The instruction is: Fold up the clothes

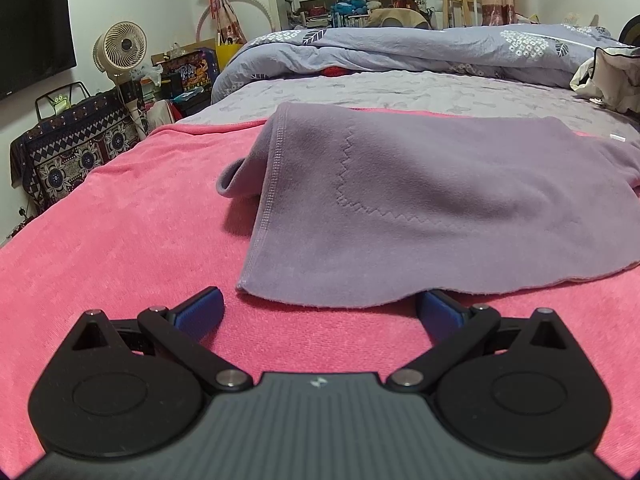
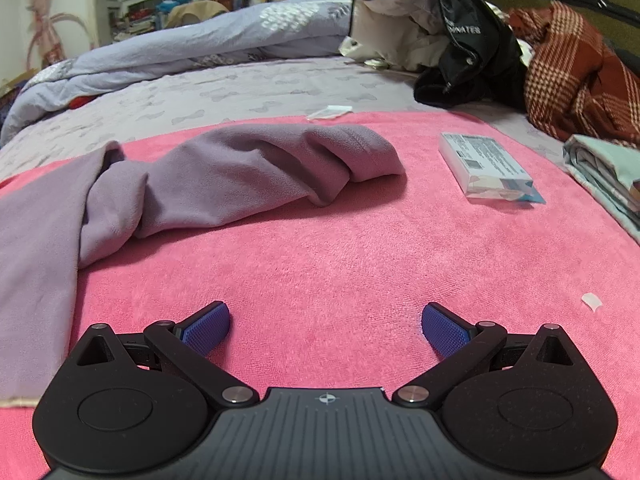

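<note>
A purple fleece garment (image 1: 420, 200) lies on a pink towel (image 1: 120, 240) spread over the bed. In the left wrist view its near hem lies just ahead of my left gripper (image 1: 320, 310), which is open and empty; the hem covers the tip of the right finger. In the right wrist view the garment's sleeve (image 2: 280, 160) lies crumpled ahead and to the left, and its body (image 2: 36, 240) fills the left edge. My right gripper (image 2: 326, 322) is open and empty above bare pink towel (image 2: 340, 248).
A clear-wrapped box (image 2: 486, 166) lies on the towel to the right. A folded teal cloth (image 2: 608, 172), a red plaid garment (image 2: 580, 84) and a black jacket (image 2: 460, 40) lie at the right. A grey-blue duvet (image 1: 400, 48) lies at the back. A fan (image 1: 120, 50) stands left of the bed.
</note>
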